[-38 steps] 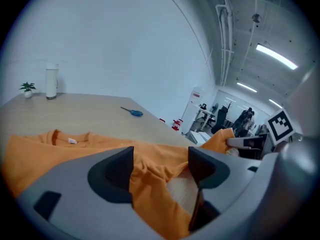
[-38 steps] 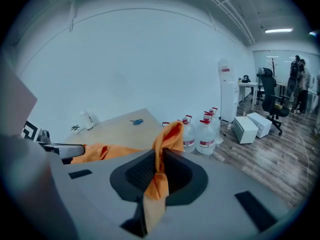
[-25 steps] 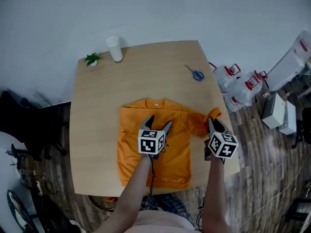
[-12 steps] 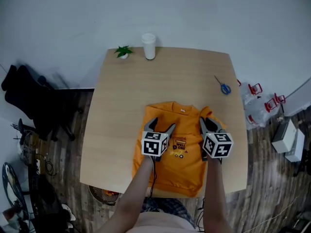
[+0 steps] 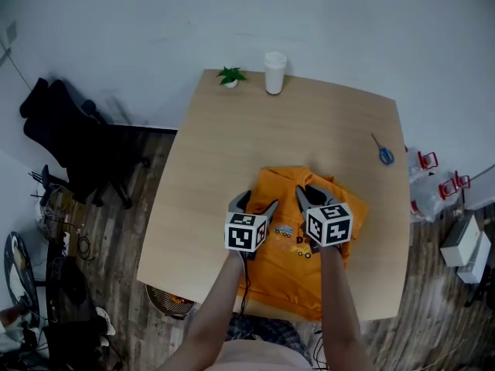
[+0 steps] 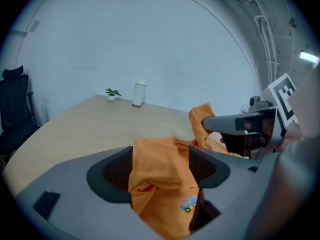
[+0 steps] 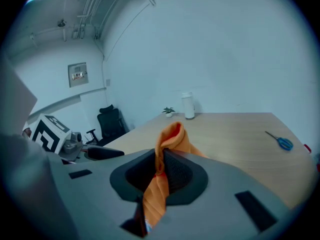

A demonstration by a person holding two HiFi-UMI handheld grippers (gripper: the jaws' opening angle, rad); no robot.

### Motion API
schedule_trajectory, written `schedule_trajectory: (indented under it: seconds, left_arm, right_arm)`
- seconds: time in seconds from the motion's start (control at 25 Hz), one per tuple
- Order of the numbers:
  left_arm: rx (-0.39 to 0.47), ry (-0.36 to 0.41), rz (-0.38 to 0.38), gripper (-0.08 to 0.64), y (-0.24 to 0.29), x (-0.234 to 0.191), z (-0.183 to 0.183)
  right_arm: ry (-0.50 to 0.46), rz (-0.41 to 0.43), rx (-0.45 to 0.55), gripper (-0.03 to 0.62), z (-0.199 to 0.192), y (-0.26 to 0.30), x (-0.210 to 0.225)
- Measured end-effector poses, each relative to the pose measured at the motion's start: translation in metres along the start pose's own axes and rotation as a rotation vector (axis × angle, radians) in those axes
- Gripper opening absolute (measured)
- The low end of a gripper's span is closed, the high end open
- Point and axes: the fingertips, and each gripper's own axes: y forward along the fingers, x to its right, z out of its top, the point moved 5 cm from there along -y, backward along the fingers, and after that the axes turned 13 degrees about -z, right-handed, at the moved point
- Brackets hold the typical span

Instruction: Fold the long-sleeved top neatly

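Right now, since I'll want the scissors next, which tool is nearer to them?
Right. The right tool, clamped on the orange top, sits down-left of the scissors in the head view. The left tool is farther left, beyond the right one.

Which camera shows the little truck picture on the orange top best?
The left gripper view: the truck is close and clear on the orange top. The head view shows it tiny and far away. The right gripper view shows only a pinched orange fold, no clear truck.
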Motion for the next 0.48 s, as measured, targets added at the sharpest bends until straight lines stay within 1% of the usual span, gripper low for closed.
schedule_trajectory:
  seconds: [0.12,0.24,0.36,0.48]
  left_arm:
    - [0.0,-0.015,0.022,0.341,-0.009,-0.013,-0.005]
    - [-0.004,-0.03,0.044,0.341,-0.018,-0.027,-0.011]
    - [-0.008,-0.045,0.065,0.341,-0.026,-0.039,-0.017]
    - [-0.011,-0.056,0.078,0.341,-0.031,-0.047,-0.021]
  right_arm:
    - [-0.032,0.05,-0.048,0.054,-0.013,0.021,-0.023]
    - [-0.06,0.08,-0.099,0.054,-0.032,0.039,-0.042]
    - [-0.069,0.086,-0.138,0.055,-0.048,0.053,-0.052]
    - [-0.052,0.072,-0.16,0.059,-0.056,0.062,-0.053]
